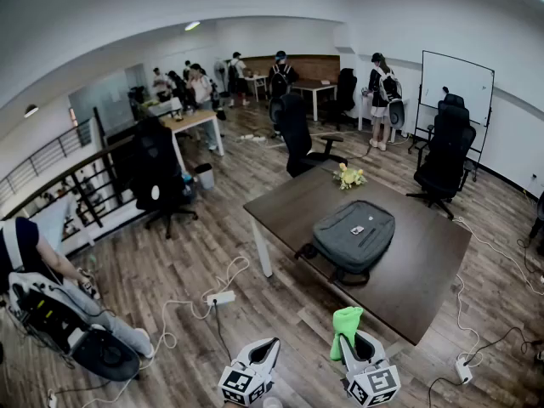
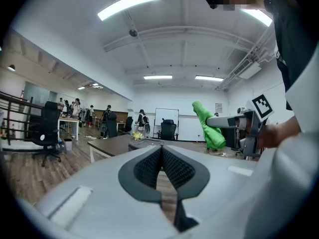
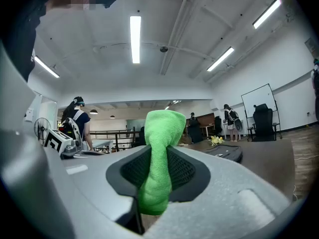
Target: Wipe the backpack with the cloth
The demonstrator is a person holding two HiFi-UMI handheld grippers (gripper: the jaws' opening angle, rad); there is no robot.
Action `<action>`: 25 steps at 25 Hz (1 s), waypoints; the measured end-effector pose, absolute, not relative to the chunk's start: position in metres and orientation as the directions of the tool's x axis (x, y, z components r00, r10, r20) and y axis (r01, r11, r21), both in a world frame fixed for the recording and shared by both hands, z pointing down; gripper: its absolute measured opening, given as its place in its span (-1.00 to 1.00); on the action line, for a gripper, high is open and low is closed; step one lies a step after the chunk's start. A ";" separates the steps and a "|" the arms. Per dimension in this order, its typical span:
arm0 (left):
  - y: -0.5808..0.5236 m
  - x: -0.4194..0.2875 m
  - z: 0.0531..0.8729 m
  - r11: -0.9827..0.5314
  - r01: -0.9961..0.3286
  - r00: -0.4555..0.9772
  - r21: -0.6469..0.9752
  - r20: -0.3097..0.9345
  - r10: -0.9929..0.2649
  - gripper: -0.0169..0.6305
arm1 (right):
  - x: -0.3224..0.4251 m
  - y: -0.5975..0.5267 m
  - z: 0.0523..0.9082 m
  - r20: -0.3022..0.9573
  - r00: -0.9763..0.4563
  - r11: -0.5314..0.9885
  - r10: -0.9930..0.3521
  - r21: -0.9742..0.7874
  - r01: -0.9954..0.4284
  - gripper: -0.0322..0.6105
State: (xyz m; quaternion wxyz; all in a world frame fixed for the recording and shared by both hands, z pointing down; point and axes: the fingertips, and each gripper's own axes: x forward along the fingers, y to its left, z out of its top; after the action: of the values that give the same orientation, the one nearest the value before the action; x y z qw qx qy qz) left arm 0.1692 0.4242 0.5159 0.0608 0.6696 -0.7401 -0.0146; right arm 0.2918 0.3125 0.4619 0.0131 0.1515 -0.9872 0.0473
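Note:
A grey backpack lies flat on the dark brown table, well ahead of both grippers. My right gripper is low at the table's near corner, shut on a green cloth that sticks up from its jaws. In the right gripper view the cloth fills the gap between the pads, with the backpack far off to the right. My left gripper hangs over the floor left of it. Its jaws are shut with nothing between them. The cloth shows at the right of the left gripper view.
Yellow flowers sit at the table's far edge. Black office chairs stand behind it, and a whiteboard at the right wall. A power strip and cables lie on the wood floor. A seated person is at left; others stand at the back.

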 end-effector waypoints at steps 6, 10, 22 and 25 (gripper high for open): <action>0.428 0.168 0.514 0.100 -0.989 -0.093 0.106 0.070 -0.993 -0.89 | 0.289 0.320 0.460 0.047 -0.956 0.954 -0.288 -0.068 -0.291 -0.62; 0.428 0.165 0.516 0.103 -0.989 -0.095 0.109 0.074 -0.993 -0.89 | 0.285 0.320 0.461 0.040 -0.959 0.956 -0.281 -0.074 -0.284 -0.62; 0.434 0.127 0.524 0.124 -0.984 -0.112 0.127 0.097 -0.989 -0.89 | 0.252 0.325 0.453 -0.026 -0.967 0.963 -0.254 -0.095 -0.251 -0.60; 0.434 0.112 0.526 0.114 -0.984 -0.102 0.138 0.091 -0.991 -0.89 | 0.235 0.325 0.456 -0.012 -0.966 0.960 -0.257 -0.119 -0.253 -0.60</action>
State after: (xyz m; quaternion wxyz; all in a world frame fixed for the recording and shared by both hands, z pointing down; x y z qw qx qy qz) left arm 0.1124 0.4339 0.5260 0.0799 0.6653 -0.7419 -0.0211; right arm 0.2354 0.3253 0.4564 -0.0138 0.1289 -0.9899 0.0583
